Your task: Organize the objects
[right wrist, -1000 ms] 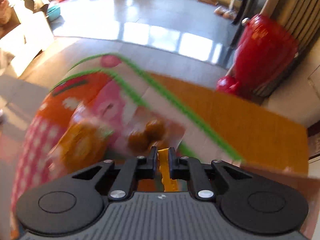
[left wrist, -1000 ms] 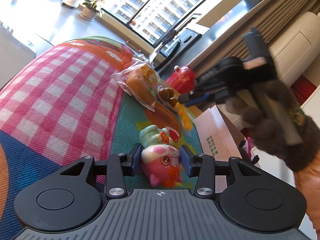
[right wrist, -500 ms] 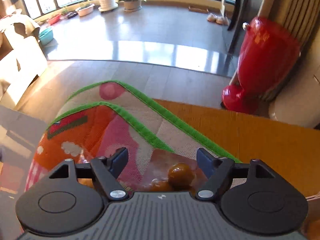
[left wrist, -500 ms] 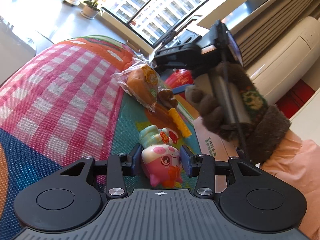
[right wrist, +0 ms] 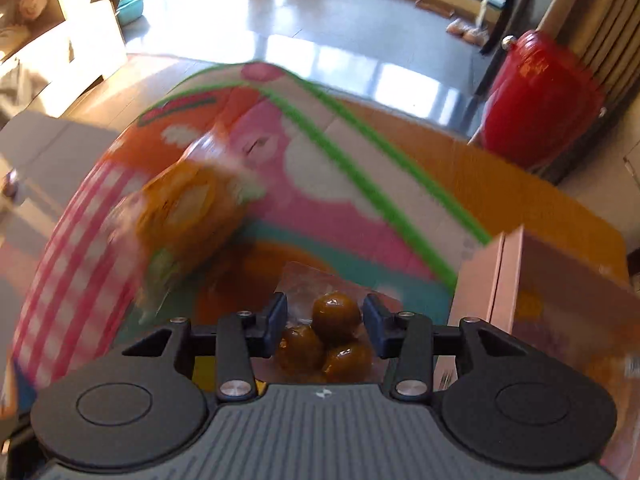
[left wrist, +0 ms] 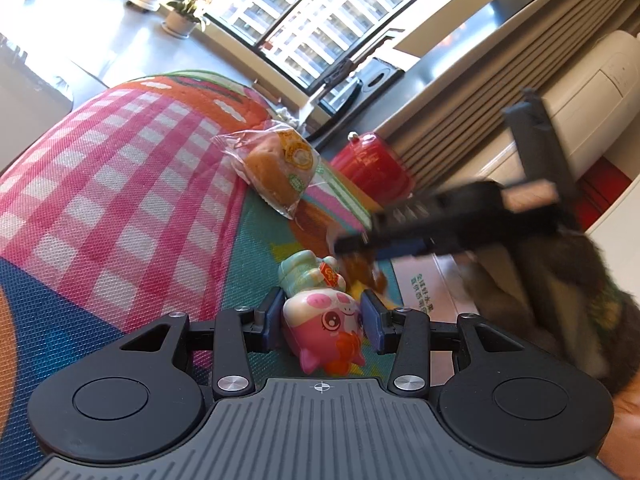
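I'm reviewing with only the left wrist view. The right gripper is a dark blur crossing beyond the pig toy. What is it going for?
Observer: Between the fingers of the right gripper lies a clear packet of brown balls.
Operator: Has it clamped the packet? On my side the left gripper grips the pig toy.
Observer: No, the jaws stand open, with a gap on each side of the balls.
Operator: Is anything crowding it?
Observer: A pink box stands to its right, and a strip of the mat shows between box and packet.
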